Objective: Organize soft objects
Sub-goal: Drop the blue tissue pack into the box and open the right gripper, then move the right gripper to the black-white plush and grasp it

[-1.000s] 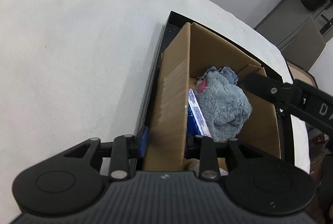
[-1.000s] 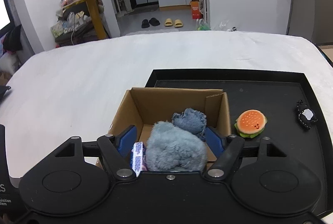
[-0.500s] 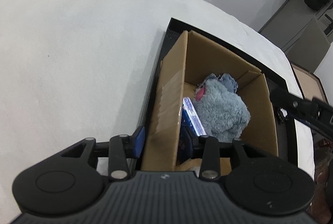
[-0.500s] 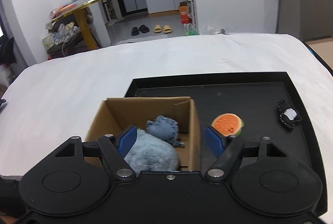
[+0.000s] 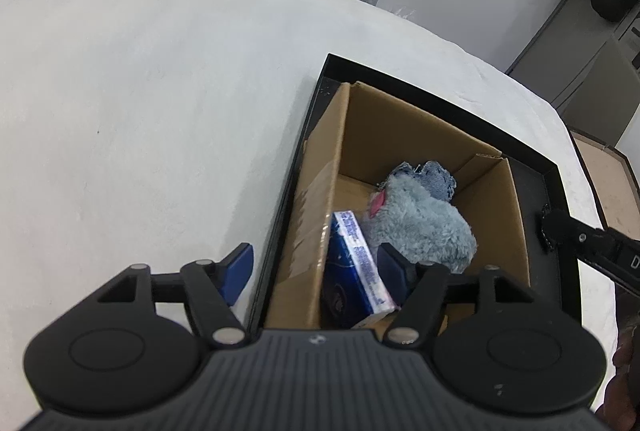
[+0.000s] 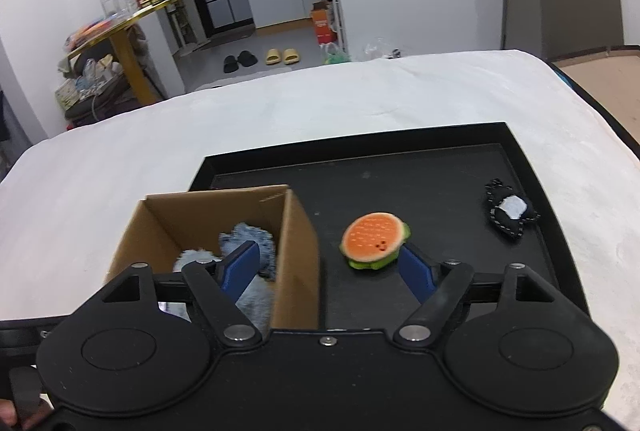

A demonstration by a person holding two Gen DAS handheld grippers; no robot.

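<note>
Since a second ago: we have swung the right tongs (image 6: 328, 269) sideways, off the cardboard box (image 6: 296, 255) and toward the burger plush (image 6: 374, 241); the left tongs (image 5: 316, 265) have drawn back from the box a little, and their fingers now stand wider apart.
Right tongs: released, nothing between the blue pads (image 6: 416, 271); the left pad hangs over the box's inside, the right pad sits just beside the burger.
Left tongs: released and empty, straddling the box's near-left wall, one pad outside over the worktop (image 5: 140, 111), the other inside near the grey plush (image 5: 420, 227).
Already boxed: the grey plush, a scrap of denim (image 5: 434, 179) behind it, and a blue carton (image 5: 356, 263) leaning on the left wall.
Still out: the burger plush lies on the black tray (image 6: 440, 167), just right of the box; a small black-and-white plush (image 6: 508, 209) lies well apart, near the tray's right rim.
Handling, as we judge it: the burger looks light, stuffed and squashy, with a fuzzy surface that should not slip; nothing fragile about it.
Where to take hold: we would close across its round middle, pads on opposite edges of the bun, low enough to catch the green trim and not just the top skin.
Risk: a shallow pinch may only pluck the fabric.
</note>
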